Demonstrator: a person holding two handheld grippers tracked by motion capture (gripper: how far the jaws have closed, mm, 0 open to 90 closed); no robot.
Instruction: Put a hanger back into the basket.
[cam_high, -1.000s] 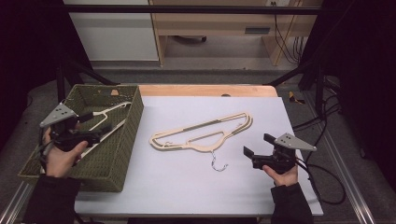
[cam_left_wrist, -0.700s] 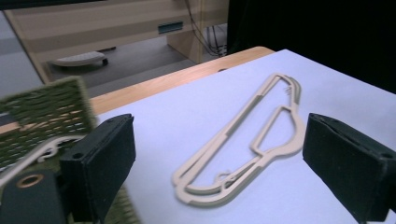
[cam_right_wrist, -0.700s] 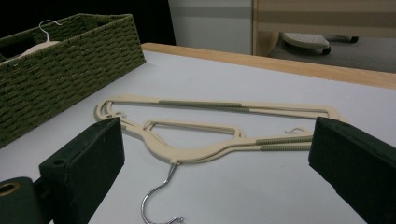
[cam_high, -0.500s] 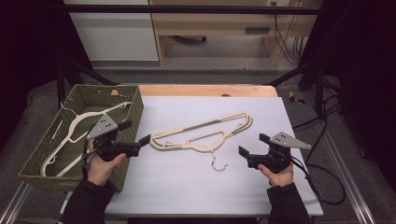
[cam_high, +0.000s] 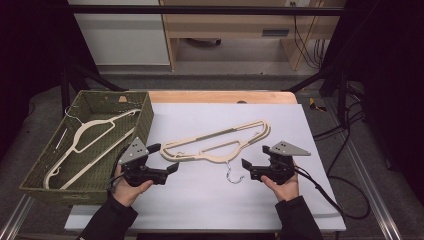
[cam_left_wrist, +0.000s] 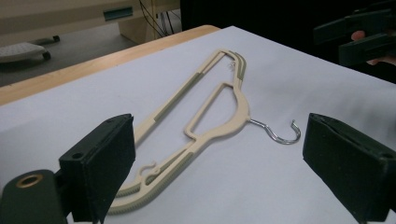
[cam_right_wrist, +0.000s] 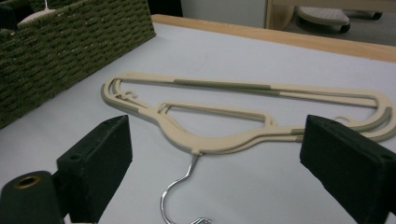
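Two hand-held grippers close in on a cream hanger (cam_high: 217, 144) lying flat on the white counter (cam_high: 310, 200), its metal hook (cam_high: 231, 174) pointing toward the person. The left gripper (cam_high: 169, 159) sits just at the hanger's left end, jaws released and spread wide, with that end of the hanger lying low between them in the left gripper view (cam_left_wrist: 212, 116) but not pinched. The right gripper (cam_high: 254, 163) waits just beside the hook, its jaws having just narrowed a little, yet they stand apart with nothing pressed between them; the hook (cam_right_wrist: 180, 191) and the hanger's neck lie ahead of them on the counter.

To the left, a green woven basket (cam_high: 145, 117) already holds another cream hanger (cam_high: 87, 145), resting slantwise across its floor. Judged from how things lie, the work of putting hangers into the basket looks about half done: one is stowed, one remains on the counter. What is left is the grasp itself, the lift, and the carry over the basket's near wall without snagging the hook on the weave.
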